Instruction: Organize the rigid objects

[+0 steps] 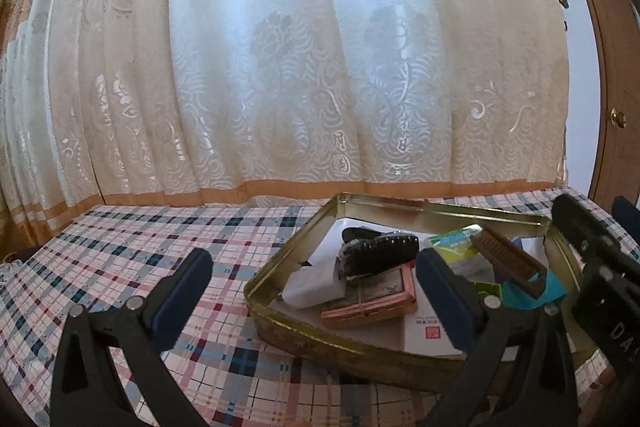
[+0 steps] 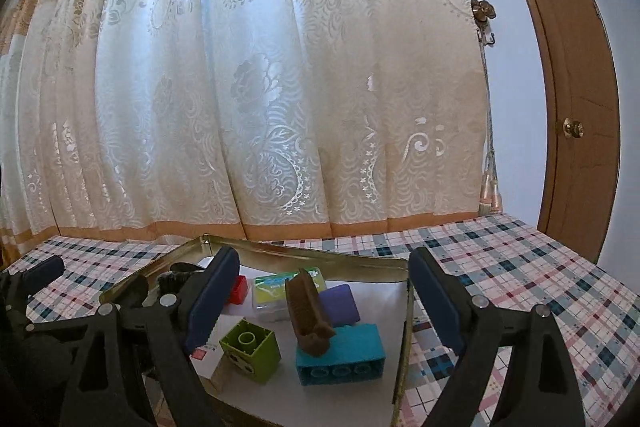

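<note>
A gold metal tin [image 1: 404,359] sits on the plaid tablecloth [image 1: 132,251]. It holds a black hair clip [image 1: 380,253], a white block [image 1: 316,289], a pink compact [image 1: 372,301], a green packet [image 1: 456,243] and a brown comb [image 1: 508,259] leaning on a teal brick [image 1: 524,295]. My left gripper [image 1: 316,271] is open and empty at the tin's near left rim. In the right wrist view the tin's rim [image 2: 404,327] frames the brown comb [image 2: 308,311], teal brick [image 2: 344,355], green brick [image 2: 252,349], purple block [image 2: 340,305] and red block [image 2: 238,289]. My right gripper [image 2: 324,287] is open and empty above them.
A cream patterned curtain [image 1: 300,67] hangs right behind the table. A brown door [image 2: 576,131] with a brass knob stands at the right. The right gripper's body [image 1: 600,267] shows at the right edge of the left wrist view. Bare tablecloth [image 2: 520,267] lies right of the tin.
</note>
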Available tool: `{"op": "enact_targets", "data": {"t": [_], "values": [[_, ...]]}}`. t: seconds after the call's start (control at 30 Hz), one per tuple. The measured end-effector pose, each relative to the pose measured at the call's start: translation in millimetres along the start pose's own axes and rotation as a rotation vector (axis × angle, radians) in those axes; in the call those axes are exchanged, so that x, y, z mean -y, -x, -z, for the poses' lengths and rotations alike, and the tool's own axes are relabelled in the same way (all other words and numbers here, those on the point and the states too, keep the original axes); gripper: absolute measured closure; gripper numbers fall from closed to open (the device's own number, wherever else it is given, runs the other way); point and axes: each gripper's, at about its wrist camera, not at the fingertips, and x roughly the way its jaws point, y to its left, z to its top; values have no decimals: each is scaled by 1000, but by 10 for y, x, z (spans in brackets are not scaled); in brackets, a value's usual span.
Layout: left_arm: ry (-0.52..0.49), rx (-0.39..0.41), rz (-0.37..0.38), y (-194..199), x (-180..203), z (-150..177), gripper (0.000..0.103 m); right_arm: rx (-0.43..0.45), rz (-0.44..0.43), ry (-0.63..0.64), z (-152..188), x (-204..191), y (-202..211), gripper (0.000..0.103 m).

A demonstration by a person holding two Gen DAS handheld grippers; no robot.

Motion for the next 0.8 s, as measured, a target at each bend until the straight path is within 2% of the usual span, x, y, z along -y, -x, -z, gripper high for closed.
{"op": "enact_targets", "data": {"t": [0.57,0.8], "values": [[28,23,19,168,-65,46,0,33,12,-3,13,36,191,15],[3,52,25,263,-9,58,0,48,14,0,22,39,269,15]]}}
